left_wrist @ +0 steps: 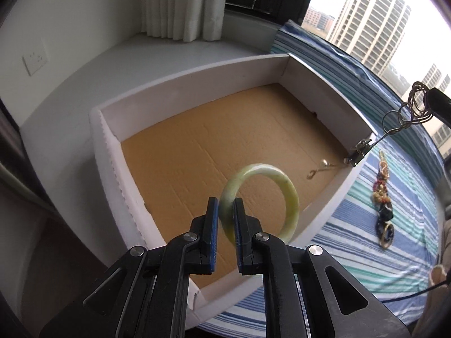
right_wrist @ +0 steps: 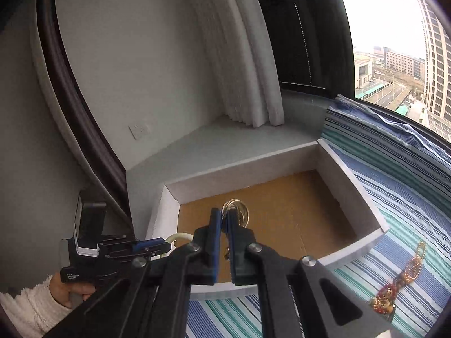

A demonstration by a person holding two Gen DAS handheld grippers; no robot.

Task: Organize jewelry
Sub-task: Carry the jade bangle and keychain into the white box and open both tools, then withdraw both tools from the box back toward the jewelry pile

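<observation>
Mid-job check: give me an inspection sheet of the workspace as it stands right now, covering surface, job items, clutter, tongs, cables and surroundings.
Surface: striped blue, teal and white cloth under an open white box with a brown cardboard floor.
Job's things: pale green bangle and wire-loop necklace with a metal pendant, both held above the box; small gold piece on the box floor; beaded jewelry pile on the cloth beside the box.
Clutter: nothing seen.
Tongs: left tongs shut on the bangle; right tongs shut on the necklace loops.
Cables: thin dark cable across the cloth.
Surroundings: white curtain, wall socket, window showing buildings.
</observation>
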